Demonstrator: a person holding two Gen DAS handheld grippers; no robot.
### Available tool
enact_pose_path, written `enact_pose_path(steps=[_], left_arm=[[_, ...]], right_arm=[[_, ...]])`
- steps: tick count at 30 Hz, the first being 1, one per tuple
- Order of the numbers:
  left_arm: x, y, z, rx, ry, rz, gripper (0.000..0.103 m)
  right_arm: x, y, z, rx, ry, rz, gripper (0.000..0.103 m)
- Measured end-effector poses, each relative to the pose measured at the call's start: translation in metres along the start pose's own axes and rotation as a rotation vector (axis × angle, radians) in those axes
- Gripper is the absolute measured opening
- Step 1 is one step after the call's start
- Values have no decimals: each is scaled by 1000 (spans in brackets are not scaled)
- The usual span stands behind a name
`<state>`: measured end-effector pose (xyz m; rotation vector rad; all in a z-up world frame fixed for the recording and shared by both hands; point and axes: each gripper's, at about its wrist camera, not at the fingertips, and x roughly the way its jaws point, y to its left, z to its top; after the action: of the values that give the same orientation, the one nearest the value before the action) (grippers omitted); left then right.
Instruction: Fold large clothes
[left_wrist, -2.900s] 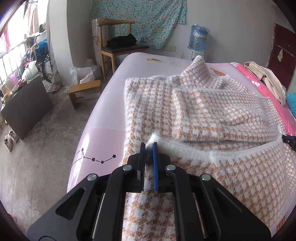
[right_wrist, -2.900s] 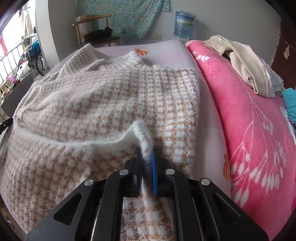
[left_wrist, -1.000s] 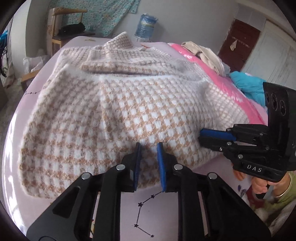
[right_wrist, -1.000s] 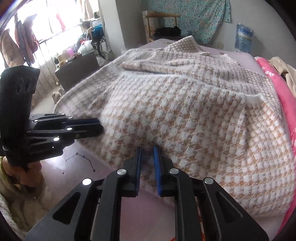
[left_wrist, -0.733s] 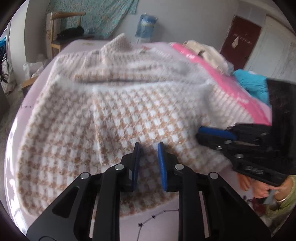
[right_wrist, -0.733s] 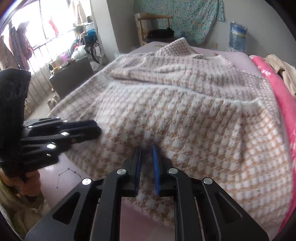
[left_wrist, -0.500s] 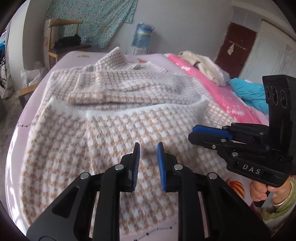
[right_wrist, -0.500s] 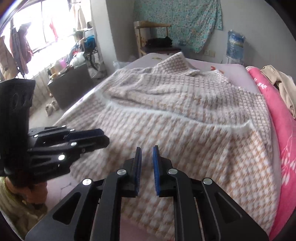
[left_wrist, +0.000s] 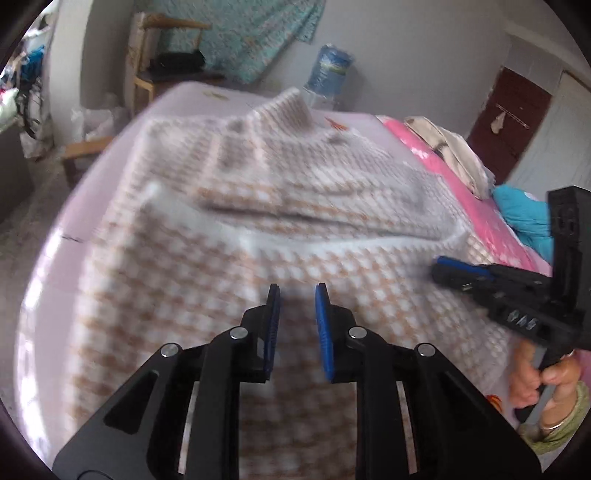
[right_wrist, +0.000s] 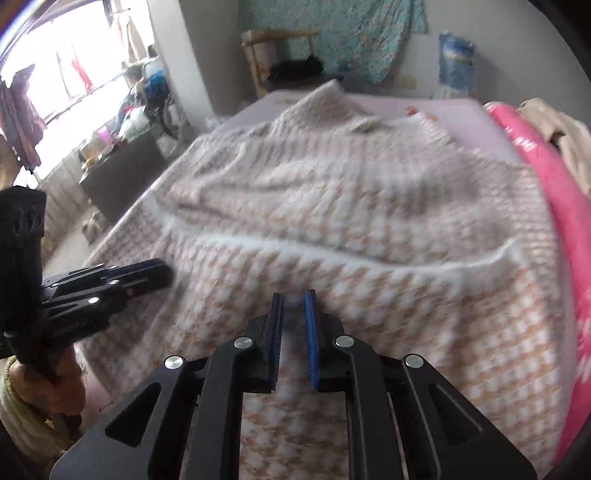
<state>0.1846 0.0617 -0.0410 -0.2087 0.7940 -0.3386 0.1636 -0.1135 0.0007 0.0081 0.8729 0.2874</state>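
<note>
A fuzzy white-and-tan houndstooth sweater (left_wrist: 258, 206) lies spread on the bed, its lower part folded up so a white hem band (right_wrist: 332, 254) crosses the middle. My left gripper (left_wrist: 296, 290) hovers above the near half, its jaws a little apart with nothing between them. My right gripper (right_wrist: 293, 295) hovers above the same half further right, its jaws almost together and empty. In the left wrist view the right gripper (left_wrist: 439, 264) shows at the right, held by a hand (left_wrist: 535, 373). The left gripper (right_wrist: 162, 269) appears at the left of the right wrist view.
The bed has a pale pink sheet (left_wrist: 66, 236) and a bright pink blanket (right_wrist: 569, 206) along its right side, with beige clothes (left_wrist: 450, 147) and a blue cloth (left_wrist: 524, 218) on it. A wooden chair (left_wrist: 155, 48) and a water bottle (left_wrist: 332, 66) stand behind the bed.
Both grippers have let go of the white hem, which now lies folded across the sweater. Over the last second both moved forward from the bed's near edge to above the sweater.
</note>
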Motion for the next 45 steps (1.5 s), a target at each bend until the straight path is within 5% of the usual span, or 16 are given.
enact_pose_path(steps=[2, 5, 9, 11, 14, 17, 19, 23, 30, 34, 38, 42, 45], left_arm=[[6, 25, 2, -64, 20, 43, 19], [4, 52, 6, -181, 24, -35, 10], [-17, 69, 8, -192, -48, 52, 19], [-12, 86, 7, -235, -21, 33, 15], [-16, 94, 8, -270, -20, -1, 12], [-28, 89, 4, -236, -52, 19, 23], [-25, 88, 0, -216, -36, 34, 23], [-37, 84, 1, -202, -47, 52, 23], [-76, 47, -30, -45, -30, -8, 29], [-65, 58, -61, -65, 4, 41, 24], [-69, 53, -56, -53, 8, 66, 24], [-88, 36, -58, 5, -26, 53, 36], [-73, 36, -69, 5, 44, 101, 43]], right_arm=[[10, -20, -1, 48, 29, -47, 11], [22, -45, -3, 129, 71, -2, 11], [-1, -60, -4, 150, 25, -96, 10], [3, -81, -12, 199, 47, -166, 11], [-7, -96, -17, 263, 43, -144, 10], [-31, -100, -20, 259, -11, -187, 13], [-27, -112, -34, 268, 28, -227, 14], [-38, -117, -39, 286, 36, -193, 15], [-84, -65, -67, 141, -21, -65, 27], [-69, -64, -100, 133, 72, -154, 28], [-77, -68, -101, 192, 46, -131, 29], [-98, -67, -107, 189, -14, -147, 45], [-83, -73, -121, 203, 37, -169, 46]])
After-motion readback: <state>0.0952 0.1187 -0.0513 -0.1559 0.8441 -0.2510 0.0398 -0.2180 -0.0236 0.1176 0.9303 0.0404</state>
